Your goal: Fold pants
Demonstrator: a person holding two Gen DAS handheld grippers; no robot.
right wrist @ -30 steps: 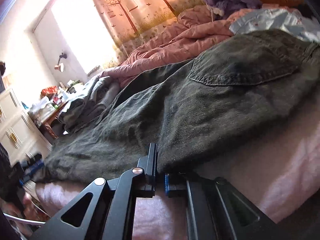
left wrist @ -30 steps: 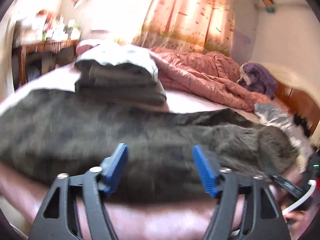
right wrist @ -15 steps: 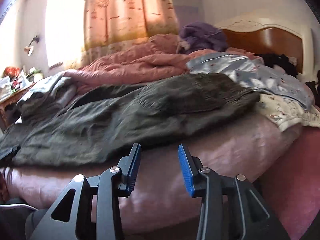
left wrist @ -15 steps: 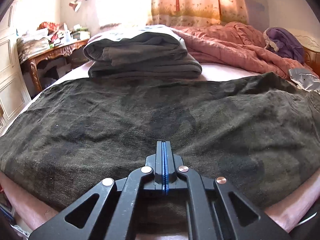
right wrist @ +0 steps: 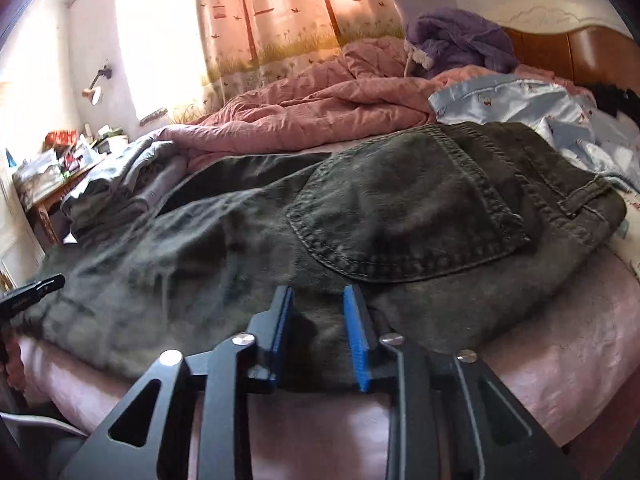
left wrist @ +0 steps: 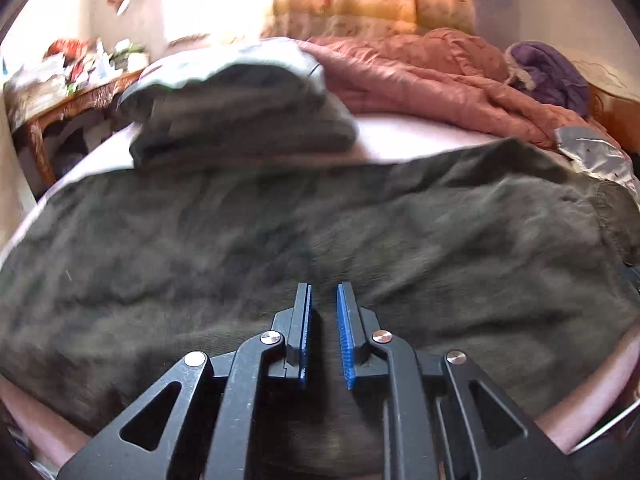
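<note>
Dark olive pants [left wrist: 320, 220] lie spread flat across the pink bed sheet [right wrist: 560, 340], waistband to the right. Their back pocket [right wrist: 400, 216] faces up in the right wrist view. My left gripper [left wrist: 323, 292] hovers low over the middle of a leg. Its jaws are opening and stand a narrow gap apart, with cloth below them but nothing pinched. My right gripper [right wrist: 318, 294] sits at the pants' near edge just below the pocket. Its jaws are closing, with the dark fabric's edge lying between the blue pads, which do not press on it.
A stack of folded clothes [left wrist: 240, 120] rests on the bed beyond the pants. A rumpled pink quilt [left wrist: 440, 80], a purple garment [right wrist: 460, 40] and light blue cloth [right wrist: 520, 108] lie toward the wooden headboard [right wrist: 580, 52]. A cluttered desk [left wrist: 60, 80] stands at the left.
The left jaws went from wide to fully shut, then parted slightly while dropping closer to the pants. The right jaws opened from shut, then narrowed, and the gripper moved onto the pants' edge by the pocket.
</note>
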